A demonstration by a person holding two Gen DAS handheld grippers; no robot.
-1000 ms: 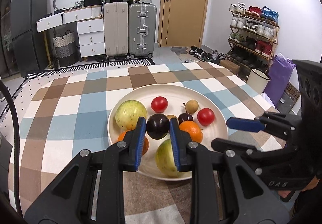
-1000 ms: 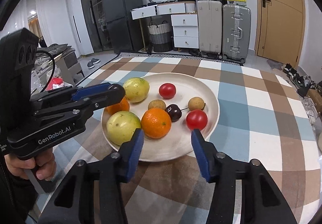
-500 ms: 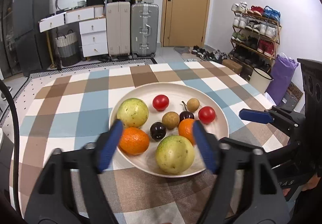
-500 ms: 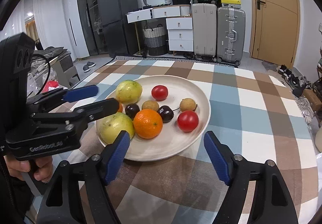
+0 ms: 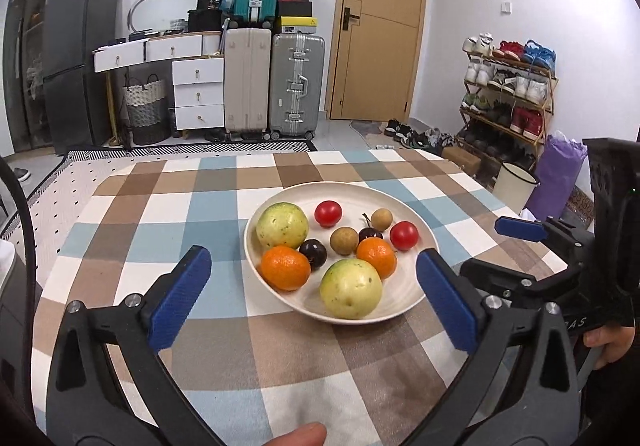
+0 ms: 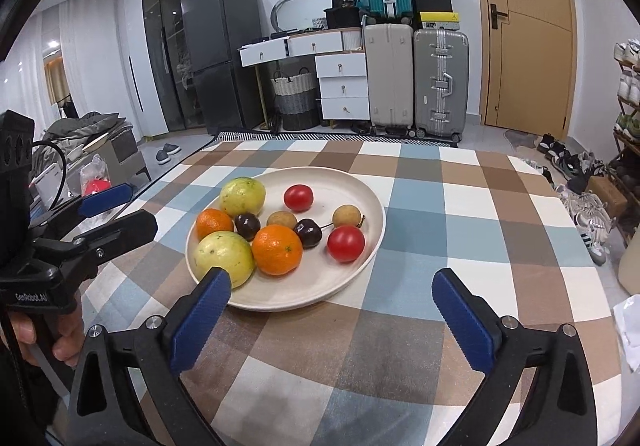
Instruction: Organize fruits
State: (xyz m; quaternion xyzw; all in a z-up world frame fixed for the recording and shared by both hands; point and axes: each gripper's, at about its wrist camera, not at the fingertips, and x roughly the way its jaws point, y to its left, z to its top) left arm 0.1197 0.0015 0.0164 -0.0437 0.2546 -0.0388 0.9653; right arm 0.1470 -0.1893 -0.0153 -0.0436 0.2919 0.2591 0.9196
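Nine pieces of fruit, from pale green guavas (image 5: 351, 294) to orange mandarins (image 6: 277, 250), all sit on the round cream plate (image 5: 400, 201) on the checked tablecloth (image 5: 168, 205). I judge sorting done: my left gripper (image 5: 312, 300) and right gripper (image 6: 330, 320) gape wide, empty.

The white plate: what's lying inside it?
The plate holds two green fruits, two oranges, two red tomatoes, two dark plums and two brown longans. Anything beneath them is hidden.
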